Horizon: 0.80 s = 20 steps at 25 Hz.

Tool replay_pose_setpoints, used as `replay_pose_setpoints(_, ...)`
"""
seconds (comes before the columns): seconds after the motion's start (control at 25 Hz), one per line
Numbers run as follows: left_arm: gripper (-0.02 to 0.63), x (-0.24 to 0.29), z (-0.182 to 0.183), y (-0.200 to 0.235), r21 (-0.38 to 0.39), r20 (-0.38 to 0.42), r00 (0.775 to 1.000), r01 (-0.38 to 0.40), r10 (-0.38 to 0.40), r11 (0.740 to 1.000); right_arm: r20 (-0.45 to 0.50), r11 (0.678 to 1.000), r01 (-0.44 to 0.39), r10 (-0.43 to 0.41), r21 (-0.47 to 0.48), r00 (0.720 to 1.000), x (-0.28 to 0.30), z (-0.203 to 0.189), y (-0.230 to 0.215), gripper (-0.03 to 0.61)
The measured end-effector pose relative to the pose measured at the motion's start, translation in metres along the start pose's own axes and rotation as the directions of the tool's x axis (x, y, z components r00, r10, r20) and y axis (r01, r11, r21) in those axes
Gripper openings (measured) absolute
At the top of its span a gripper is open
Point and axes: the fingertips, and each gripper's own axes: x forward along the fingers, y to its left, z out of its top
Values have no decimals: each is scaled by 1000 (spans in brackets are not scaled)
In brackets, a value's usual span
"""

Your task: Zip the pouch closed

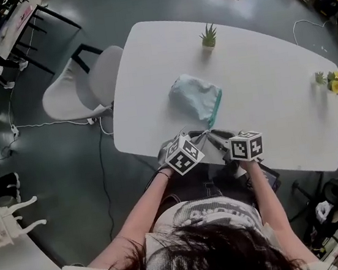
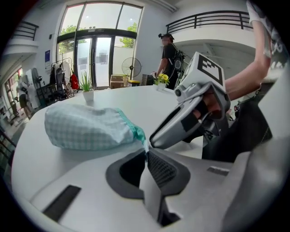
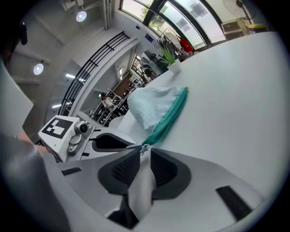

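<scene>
A pale blue checked pouch (image 1: 195, 97) with a teal zipper (image 3: 168, 117) lies on the white table (image 1: 274, 86), its zipper end turned toward me. My left gripper (image 2: 146, 152) is shut on the teal tab at the pouch's corner (image 2: 138, 134). My right gripper (image 3: 141, 153) sits tip to tip against the left one, and the metal zipper pull (image 3: 143, 148) lies right at its tips. Its jaws stand slightly apart and do not visibly press the pull. In the head view both grippers, left (image 1: 194, 136) and right (image 1: 216, 136), meet at the table's near edge.
A small potted plant (image 1: 208, 36) stands at the far side and yellow flowers (image 1: 334, 82) at the right end. A white chair (image 1: 79, 87) is beside the table's left end. A person (image 2: 170, 54) stands in the room beyond the table.
</scene>
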Motion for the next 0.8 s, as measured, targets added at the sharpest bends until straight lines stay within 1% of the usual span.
replay_pose_setpoints(0.04,23,-2,-3,1,-6,-1,1000,-3,3,1000,-1,1000,1,-1,-4,1000,2,0,0,64)
replay_pose_setpoints(0.12,23,-5,-7,1,-19,0,1000,-7,7,1000,4,1000,11,-11,-7,1000,3,1,-2,12)
replay_pose_setpoints(0.16,23,-7,-8,2,-24,0,1000,-10,10,1000,4,1000,7,-7,-4,1000,3,1,-1,8)
replay_pose_setpoints(0.2,24,-9,-10,2,-26,0,1000,-14,14,1000,3,1000,-8,8,6,1000,4,1,2,10)
replay_pose_setpoints(0.32,23,-15,-13,0,-20,-3,1000,-22,22,1000,-3,992,-91,91,84,996,7,-1,18,92)
replay_pose_setpoints(0.4,23,-17,-14,-1,1,-12,999,-29,29,1000,-1,982,-119,120,146,993,10,-2,24,112)
replay_pose_setpoints(0.48,23,-20,-16,-2,22,-20,999,-36,36,999,-6,976,-133,136,175,991,11,-4,26,120)
replay_pose_setpoints(0.56,23,-25,-17,-3,18,-10,1000,-29,29,999,-9,972,-152,156,176,988,11,-5,30,122)
replay_pose_setpoints(0.64,23,-30,-17,-4,-6,12,1000,-18,18,1000,-10,972,-166,170,169,985,10,-7,33,119)
replay_pose_setpoints(0.72,23,-33,-16,-4,-35,30,999,-15,16,999,-23,974,-166,172,156,985,10,-10,34,93)
replay_pose_setpoints(0.8,23,-35,-18,-2,-63,37,999,-18,20,998,-42,980,-149,156,133,987,9,-13,31,73)
